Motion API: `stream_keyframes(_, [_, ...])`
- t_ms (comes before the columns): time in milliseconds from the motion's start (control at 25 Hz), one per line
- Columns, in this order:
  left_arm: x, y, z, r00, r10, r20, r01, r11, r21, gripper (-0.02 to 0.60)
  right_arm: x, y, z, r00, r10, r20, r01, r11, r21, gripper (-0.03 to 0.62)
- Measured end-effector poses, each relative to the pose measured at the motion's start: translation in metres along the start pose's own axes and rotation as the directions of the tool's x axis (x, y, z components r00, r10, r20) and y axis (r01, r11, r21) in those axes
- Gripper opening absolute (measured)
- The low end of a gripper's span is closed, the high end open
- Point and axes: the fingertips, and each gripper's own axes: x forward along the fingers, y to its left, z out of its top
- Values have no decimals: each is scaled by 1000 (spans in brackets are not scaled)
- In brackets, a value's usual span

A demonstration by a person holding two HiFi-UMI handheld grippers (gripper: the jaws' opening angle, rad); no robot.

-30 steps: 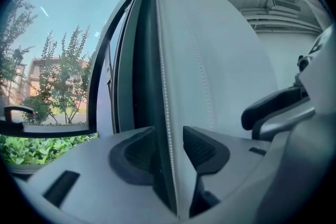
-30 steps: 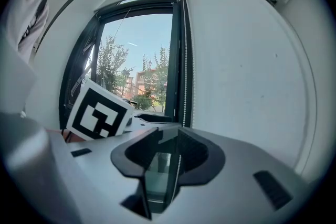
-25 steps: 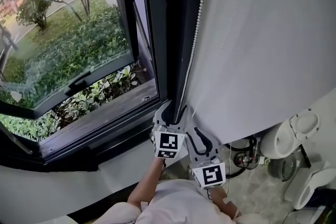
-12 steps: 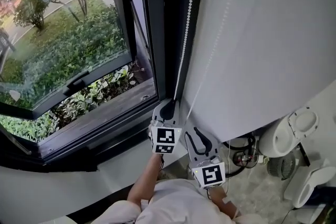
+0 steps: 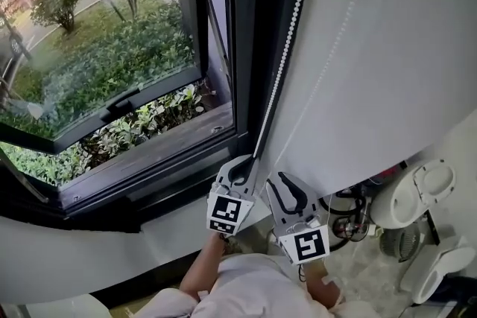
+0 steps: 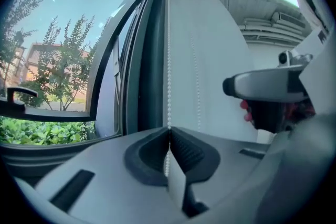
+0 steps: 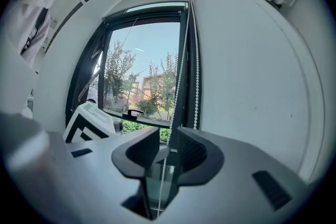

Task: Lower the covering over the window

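Observation:
A white roller blind (image 5: 387, 48) hangs right of the dark window frame (image 5: 246, 41). Its white bead chain (image 5: 287, 48) runs down the frame's edge, and a second strand (image 5: 339, 33) lies against the blind. My left gripper (image 5: 241, 164) points up at the foot of the chain and is shut on it; in the left gripper view the chain (image 6: 168, 60) enters the pressed jaws of that gripper (image 6: 168, 135). Just to its right, my right gripper (image 5: 283, 184) has closing jaws. A chain strand (image 7: 177, 81) passes between them at the right gripper (image 7: 168, 148), untouched by the pads.
The window sash (image 5: 112, 112) stands open outward over shrubs and a lawn. A dark sill (image 5: 149, 160) runs below it. Low at the right stand white fan-like appliances (image 5: 417, 197) and a tangle of cables (image 5: 346, 216). A person's arms reach up from the bottom edge.
The left gripper's jaws have closed on the bead chain, and it has sunk a little lower along the frame. The right gripper has stayed beside it, just to the right.

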Motion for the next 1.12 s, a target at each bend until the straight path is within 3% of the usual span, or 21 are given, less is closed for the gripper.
stream_keyframes(360, [-31, -20, -15, 998, -61, -17, 61, 998, 14, 17, 9, 13, 60, 990, 110, 86, -109, 994, -9, 118])
stream_keyframes(520, [-39, -25, -21, 997, -74, -13, 74, 997, 10, 17, 17, 14, 79, 983, 152, 99, -146, 987, -59, 118])
stream_keyframes(800, [-48, -33, -23, 996, -91, -7, 91, 996, 13, 17, 36, 8, 96, 979, 175, 105, -171, 984, -52, 117])
stream_keyframes(960, [-50, -40, -22, 994, -105, -7, 105, 994, 23, 17, 41, 8, 102, 977, 183, 112, -179, 983, -45, 63])
stream_keyframes(1000, [-50, -41, -21, 994, -107, -5, 107, 994, 21, 17, 41, 8, 102, 977, 184, 112, -180, 983, -43, 11])
stream_keyframes(1120, [-51, -40, -22, 994, -111, -3, 111, 994, 19, 17, 40, 11, 101, 974, 196, 115, -193, 981, -34, -3])
